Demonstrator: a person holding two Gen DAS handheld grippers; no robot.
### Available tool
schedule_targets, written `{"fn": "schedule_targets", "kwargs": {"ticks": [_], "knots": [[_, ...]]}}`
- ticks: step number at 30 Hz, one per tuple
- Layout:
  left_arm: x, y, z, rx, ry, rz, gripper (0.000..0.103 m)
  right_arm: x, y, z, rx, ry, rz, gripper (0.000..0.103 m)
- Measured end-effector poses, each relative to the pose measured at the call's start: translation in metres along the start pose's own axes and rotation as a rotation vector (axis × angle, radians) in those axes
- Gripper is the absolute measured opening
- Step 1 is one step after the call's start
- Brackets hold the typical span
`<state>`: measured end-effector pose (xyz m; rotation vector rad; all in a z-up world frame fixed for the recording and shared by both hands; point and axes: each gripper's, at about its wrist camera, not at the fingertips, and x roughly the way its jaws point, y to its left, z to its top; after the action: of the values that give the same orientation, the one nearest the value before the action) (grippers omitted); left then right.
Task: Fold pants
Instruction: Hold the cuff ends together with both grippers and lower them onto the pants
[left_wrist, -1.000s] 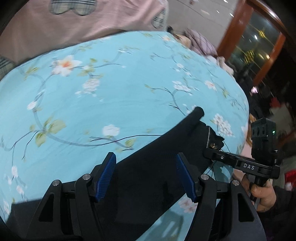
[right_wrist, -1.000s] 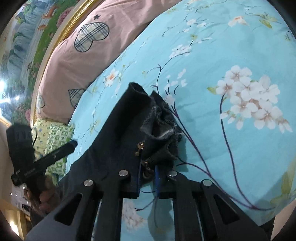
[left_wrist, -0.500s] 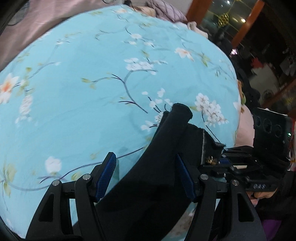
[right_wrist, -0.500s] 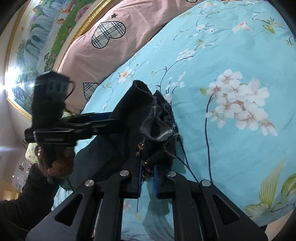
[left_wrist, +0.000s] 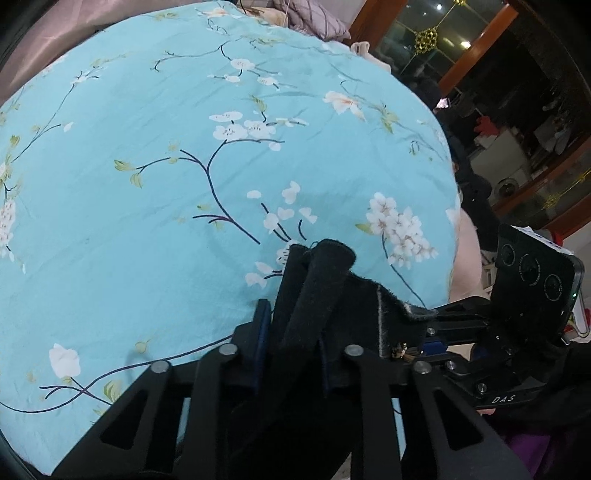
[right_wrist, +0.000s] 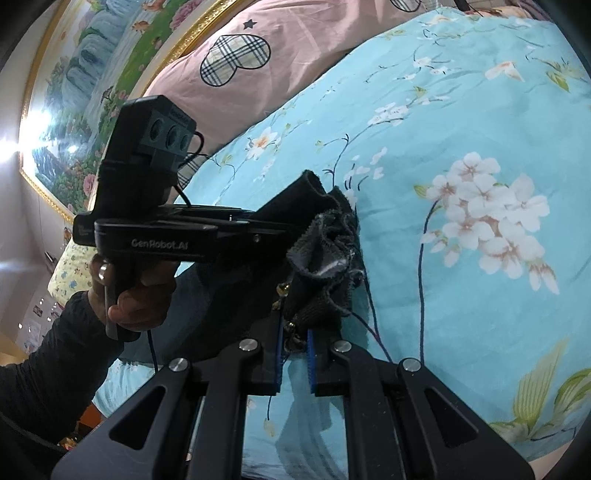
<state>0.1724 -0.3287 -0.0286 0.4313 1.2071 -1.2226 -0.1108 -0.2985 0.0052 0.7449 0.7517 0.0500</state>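
The black pants (left_wrist: 317, 295) lie on a light blue flowered bedsheet (left_wrist: 184, 184). My left gripper (left_wrist: 291, 343) is shut on a bunched fold of the pants near their end. My right gripper (right_wrist: 295, 354) is shut on the frayed pants edge (right_wrist: 325, 254) with small metal fittings. The two gripped points sit close together. In the right wrist view the left gripper (right_wrist: 280, 229) reaches in from the left, held by a hand (right_wrist: 136, 295). In the left wrist view the right gripper (left_wrist: 428, 332) comes in from the right. The rest of the pants is hidden under the grippers.
A pink pillow with plaid hearts (right_wrist: 236, 62) lies at the head of the bed, below a gold-framed painting (right_wrist: 74, 92). The bed's edge (left_wrist: 454, 206) falls off to the right, with wooden-framed glass doors (left_wrist: 498, 74) beyond.
My left gripper has moved along the pants toward the right gripper and closed on the fabric; it was open before. The right gripper keeps its hold.
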Motion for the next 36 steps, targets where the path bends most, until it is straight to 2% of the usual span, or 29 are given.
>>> {"fn": "schedule_targets", "kwargs": {"ticks": [4, 8, 16, 22, 26, 31, 36], "knots": [[-0.017, -0.001, -0.005, 0.002, -0.05, -0.019, 0.013, -0.003, 0.007, 0.003, -0.027, -0.006, 0.014, 0.011], [-0.048, -0.001, -0.016, 0.003, -0.133, -0.041, 0.012, -0.008, 0.023, 0.011, -0.078, -0.021, 0.081, 0.011], [-0.12, 0.01, -0.057, -0.056, -0.309, -0.009, 0.011, 0.001, 0.072, 0.027, -0.172, -0.049, 0.242, 0.011], [-0.16, 0.03, -0.101, -0.138, -0.4, 0.03, 0.011, 0.035, 0.112, 0.029, -0.21, 0.018, 0.371, 0.011], [-0.172, 0.048, -0.136, -0.212, -0.433, 0.049, 0.01, 0.066, 0.136, 0.025, -0.244, 0.083, 0.42, 0.011], [-0.176, 0.071, -0.18, -0.303, -0.461, 0.055, 0.01, 0.095, 0.149, 0.012, -0.27, 0.174, 0.451, 0.011], [-0.17, 0.089, -0.209, -0.39, -0.48, 0.051, 0.01, 0.123, 0.157, 0.001, -0.302, 0.253, 0.448, 0.011]]}}
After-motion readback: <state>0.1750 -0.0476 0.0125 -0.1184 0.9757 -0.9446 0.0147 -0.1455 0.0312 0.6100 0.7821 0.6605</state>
